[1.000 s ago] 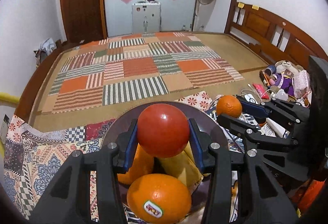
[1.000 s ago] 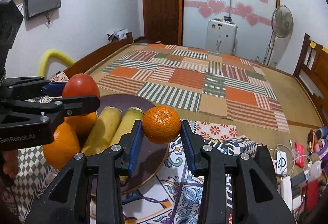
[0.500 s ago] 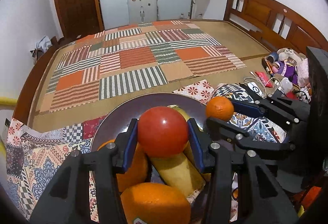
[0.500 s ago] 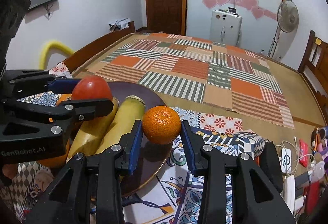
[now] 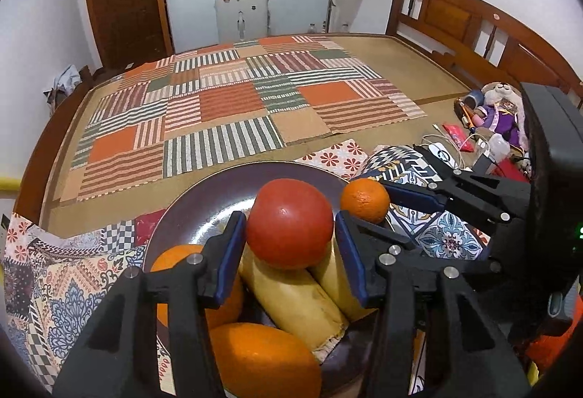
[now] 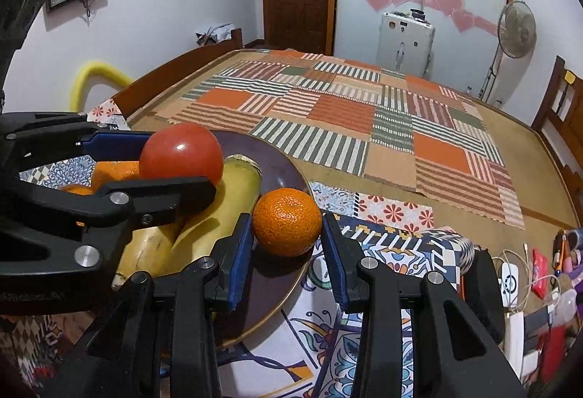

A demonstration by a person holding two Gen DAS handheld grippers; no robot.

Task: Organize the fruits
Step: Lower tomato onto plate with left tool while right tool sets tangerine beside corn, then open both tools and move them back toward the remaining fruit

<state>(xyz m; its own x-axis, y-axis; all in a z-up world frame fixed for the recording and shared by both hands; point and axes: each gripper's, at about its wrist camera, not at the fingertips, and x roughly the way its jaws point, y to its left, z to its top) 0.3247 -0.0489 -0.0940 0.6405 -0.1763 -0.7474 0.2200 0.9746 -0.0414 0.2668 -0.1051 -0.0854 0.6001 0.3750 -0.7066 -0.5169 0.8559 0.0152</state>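
Placing step: left gripper (image 5: 289, 241), jaws just spreading, sets the tomato (image 5: 289, 223) on the bananas (image 5: 291, 296); right gripper (image 6: 286, 241) pinches the tangerine (image 6: 287, 221), due next onto the plate (image 6: 280, 274)

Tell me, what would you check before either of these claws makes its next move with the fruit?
1. Left gripper letting go: ok. Its jaws have just been opening, with the red fruit between them and a gap at one pad.
2. Red fruit supported: ok, it sits on the bananas.
3. Red fruit stays put there: cannot tell.
4. Right gripper hold: ok, both pads press the mandarin.
5. Mandarin above the plate: ok, over a bare part near its rim.
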